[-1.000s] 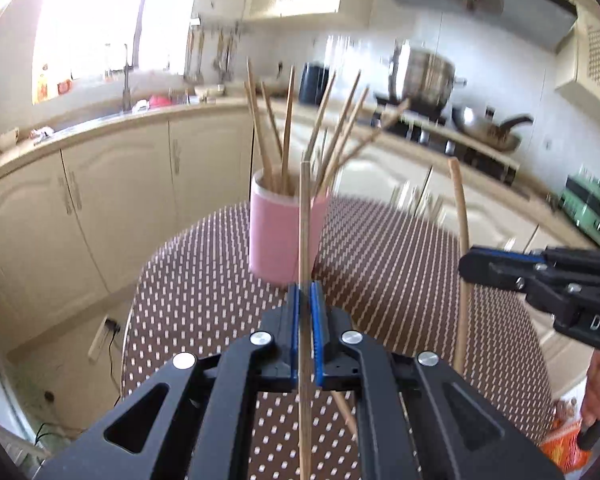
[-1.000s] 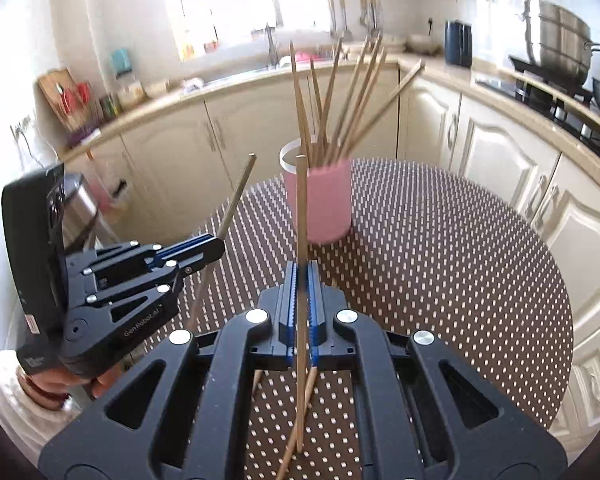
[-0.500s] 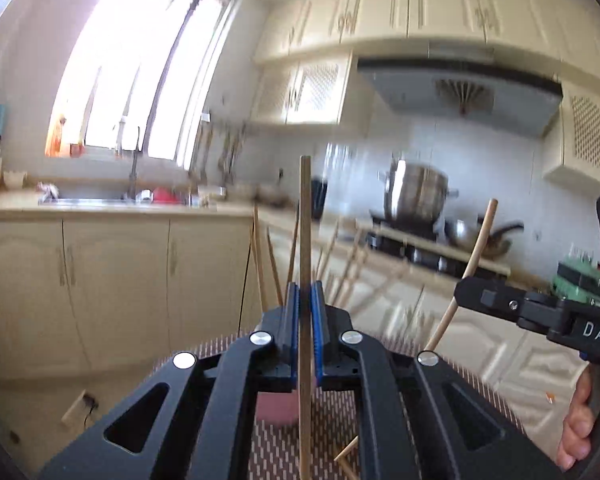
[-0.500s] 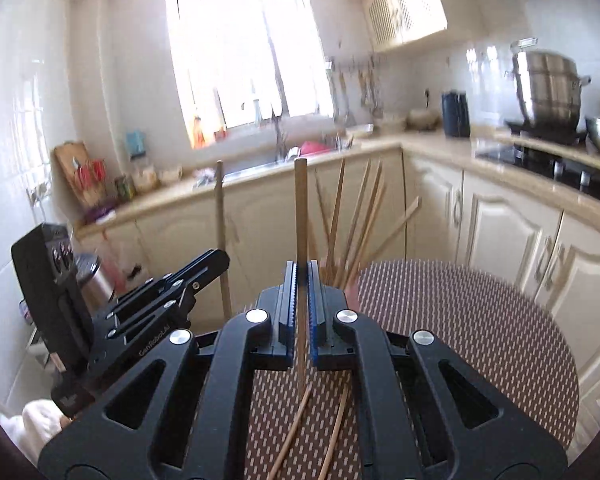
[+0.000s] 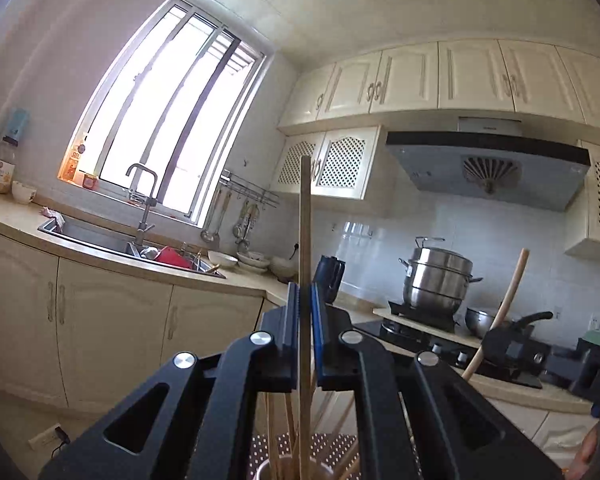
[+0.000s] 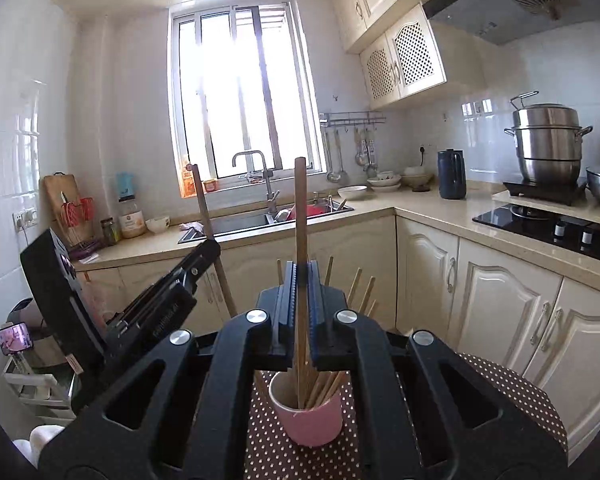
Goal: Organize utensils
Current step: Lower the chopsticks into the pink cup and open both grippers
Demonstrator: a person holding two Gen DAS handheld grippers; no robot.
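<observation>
My left gripper (image 5: 305,320) is clamped tight on a single wooden chopstick (image 5: 305,240), the blue-lined jaws pressed against it from both sides, the stick standing upright and rising well above the fingertips. Below the gripper, the rim of a cup (image 5: 288,468) shows at the bottom edge of the left wrist view, with more chopsticks leaning out of it; the lower end of my held stick runs down toward that cup, though I cannot tell whether it sits inside.

My right gripper (image 6: 302,316) is likewise closed hard on a second chopstick (image 6: 300,216), held upright. Directly beneath its fingertips stands the pink cup (image 6: 308,420) on a brown polka-dot tablecloth (image 6: 512,392), and the stick's lower end dips into the cup's mouth among the bundle of chopsticks (image 6: 324,390) already gathered there.

Each gripper appears in the other's camera: the left one sits to the left of my right gripper, and the right one to the right of my left gripper, a slanted stick in its grip there. Ahead of both grippers lie the kitchen sink (image 6: 236,222) under a bright window (image 6: 240,92), and to the right a steel steamer pot (image 6: 548,140) on the stove.
</observation>
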